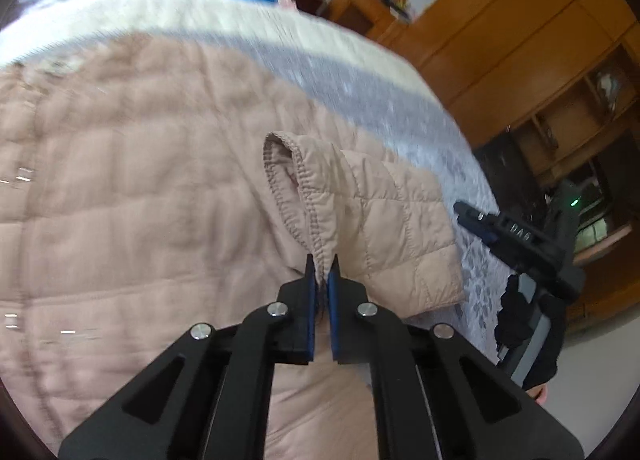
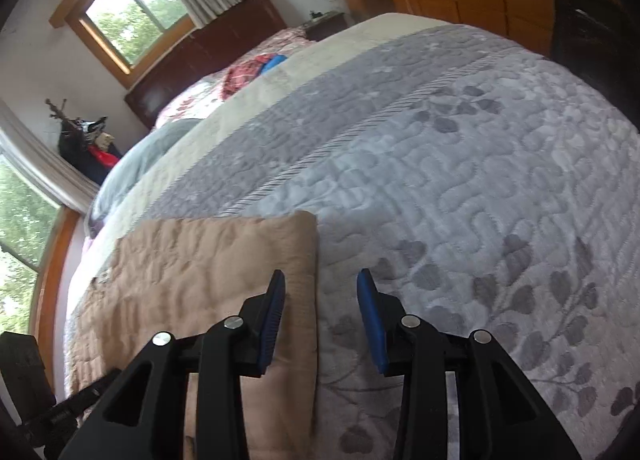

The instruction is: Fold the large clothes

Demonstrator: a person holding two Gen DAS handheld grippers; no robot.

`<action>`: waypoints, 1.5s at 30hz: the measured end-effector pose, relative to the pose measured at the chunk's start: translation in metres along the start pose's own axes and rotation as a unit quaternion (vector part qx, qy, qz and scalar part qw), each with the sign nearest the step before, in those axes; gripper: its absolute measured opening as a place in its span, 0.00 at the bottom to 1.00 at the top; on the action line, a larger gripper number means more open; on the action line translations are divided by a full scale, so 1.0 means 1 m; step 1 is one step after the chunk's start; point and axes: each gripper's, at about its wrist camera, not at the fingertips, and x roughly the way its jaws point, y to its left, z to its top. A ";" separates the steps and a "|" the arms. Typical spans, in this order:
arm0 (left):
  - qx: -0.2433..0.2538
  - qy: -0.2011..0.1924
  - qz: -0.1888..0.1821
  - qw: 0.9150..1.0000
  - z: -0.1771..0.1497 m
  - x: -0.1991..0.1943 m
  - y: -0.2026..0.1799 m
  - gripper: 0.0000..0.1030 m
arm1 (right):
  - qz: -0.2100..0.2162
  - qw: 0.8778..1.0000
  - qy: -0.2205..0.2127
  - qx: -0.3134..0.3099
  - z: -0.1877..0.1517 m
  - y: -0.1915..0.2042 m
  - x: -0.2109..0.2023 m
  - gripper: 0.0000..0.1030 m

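Note:
A beige quilted jacket (image 1: 120,180) lies spread on the bed. My left gripper (image 1: 322,266) is shut on the cuff edge of its sleeve (image 1: 360,212), which is lifted and folded over the jacket body. In the right wrist view the jacket (image 2: 208,280) lies flat at lower left, its straight edge just left of the gap between my fingers. My right gripper (image 2: 321,284) is open and empty above the bedspread beside that edge. The right gripper also shows in the left wrist view (image 1: 478,220) at the right, held by a black-gloved hand.
A grey quilted bedspread (image 2: 460,180) with a leaf pattern covers the bed. Pillows and a red and blue cloth (image 2: 252,68) lie near the dark headboard. Wooden wardrobes (image 1: 520,40) stand beside the bed on the right. Windows (image 2: 132,12) are at the left.

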 end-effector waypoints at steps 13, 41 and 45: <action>-0.050 -0.107 0.076 0.990 -0.004 -0.131 0.096 0.03 | 0.123 0.987 0.076 -0.064 -0.026 0.074 0.037 0.37; -0.113 -0.125 0.200 0.965 -0.024 -0.167 0.195 0.18 | 0.099 0.978 0.067 -0.172 -0.067 0.152 0.024 0.41; -0.086 -0.113 0.186 0.972 -0.013 -0.168 0.164 0.22 | 0.088 0.973 0.081 -0.195 -0.075 0.186 0.008 0.41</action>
